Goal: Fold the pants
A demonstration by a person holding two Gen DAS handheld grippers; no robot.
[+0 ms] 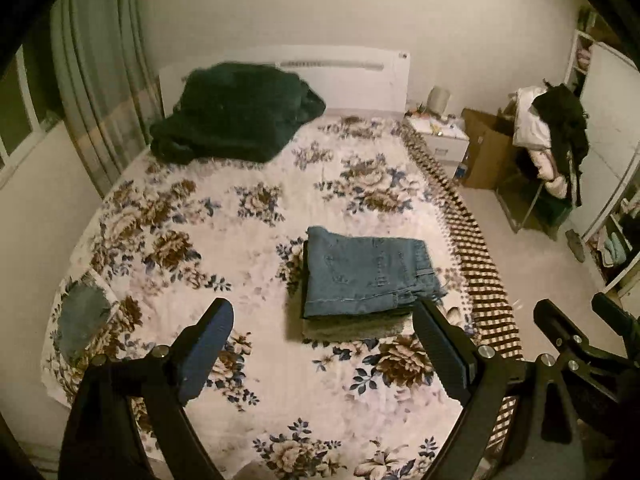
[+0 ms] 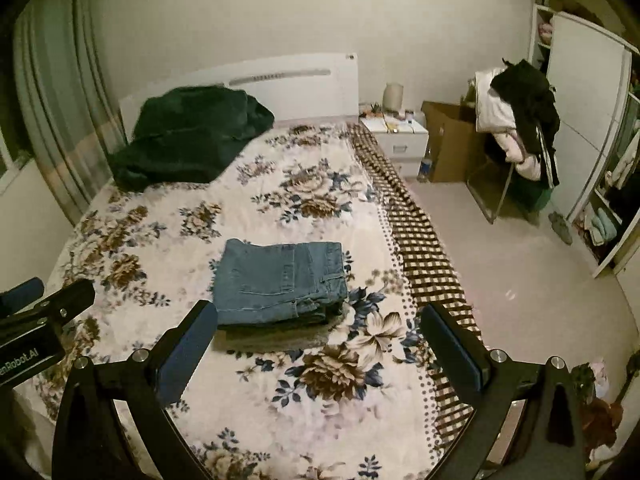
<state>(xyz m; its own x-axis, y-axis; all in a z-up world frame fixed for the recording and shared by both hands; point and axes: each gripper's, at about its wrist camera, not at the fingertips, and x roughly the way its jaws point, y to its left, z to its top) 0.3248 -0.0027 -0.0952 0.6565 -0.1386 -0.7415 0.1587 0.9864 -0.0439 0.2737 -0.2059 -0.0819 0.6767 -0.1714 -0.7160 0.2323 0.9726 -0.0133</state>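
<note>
Both grippers, left gripper (image 1: pixel 324 344) and right gripper (image 2: pixel 320 348), spread wide, empty, above bed (image 1: pixel 248 392). Folded jeans (image 1: pixel 368 272) atop stack. Risk: careless nudge topples stack, undoes fold.

Home bedroom: bed (image 1: pixel 248 208) with floral cover, nightstand (image 1: pixel 442 138), wardrobe (image 2: pixel 580 120).

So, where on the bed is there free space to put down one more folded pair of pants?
The floral bedspread is bare left of the folded jeans stack, up to the dark green blanket by the headboard. Another bare patch lies in front of the stack. Crowded: the chair piled with clothes, off the bed.
</note>
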